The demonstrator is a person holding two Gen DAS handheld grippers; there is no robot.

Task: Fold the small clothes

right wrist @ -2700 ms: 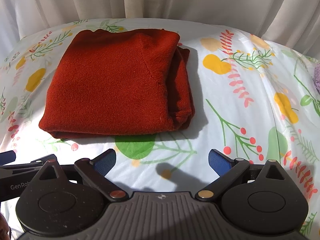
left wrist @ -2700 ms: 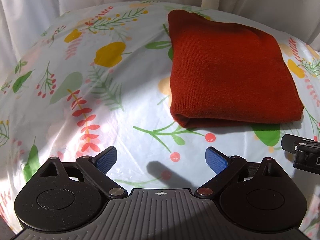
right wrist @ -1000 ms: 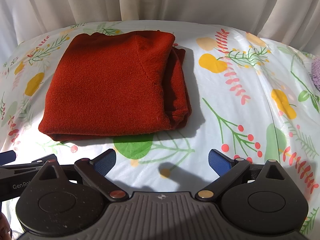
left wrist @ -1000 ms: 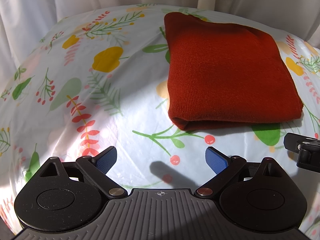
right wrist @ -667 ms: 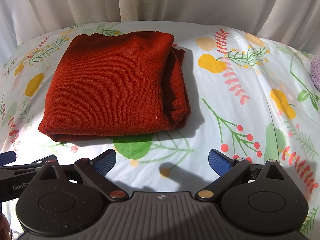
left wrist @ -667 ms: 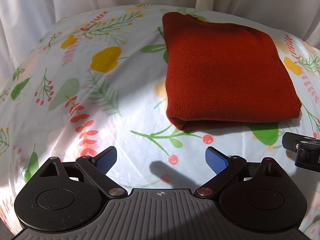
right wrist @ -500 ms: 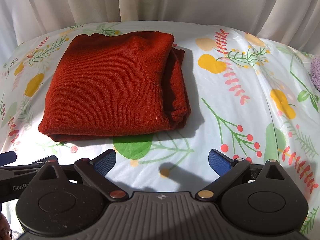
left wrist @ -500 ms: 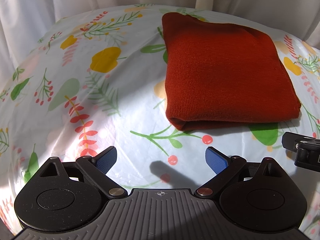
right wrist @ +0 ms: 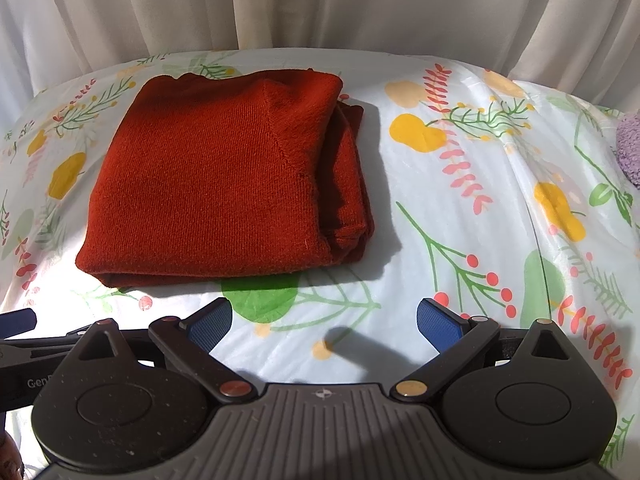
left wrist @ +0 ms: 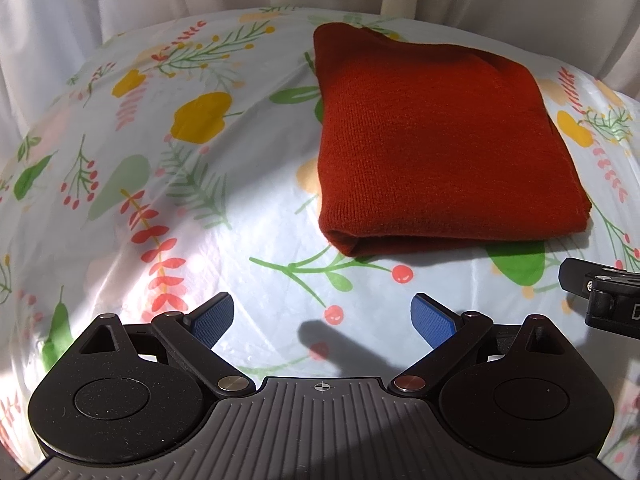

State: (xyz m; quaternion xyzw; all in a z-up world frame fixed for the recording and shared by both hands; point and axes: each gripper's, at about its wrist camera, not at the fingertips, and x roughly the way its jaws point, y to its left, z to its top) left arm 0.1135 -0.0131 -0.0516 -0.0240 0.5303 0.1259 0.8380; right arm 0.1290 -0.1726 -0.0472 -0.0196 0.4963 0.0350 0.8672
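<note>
- Two grippers, both spread wide, nothing between the blue pads: left gripper (left wrist: 322,318), right gripper (right wrist: 324,322).
- Rust-red knit garment (right wrist: 224,184) lies folded in a flat rectangle on the floral tablecloth (right wrist: 460,216), ahead of both grippers, untouched.
- Left wrist view: garment (left wrist: 436,148) sits ahead and to the right; the other gripper's black tip shows at the right edge.
- Layered folded edges stacked on garment's right side.
- White curtain (right wrist: 320,4) behind table.
- Purple fuzzy item (right wrist: 630,152) at far right edge, well apart from garment.
</note>
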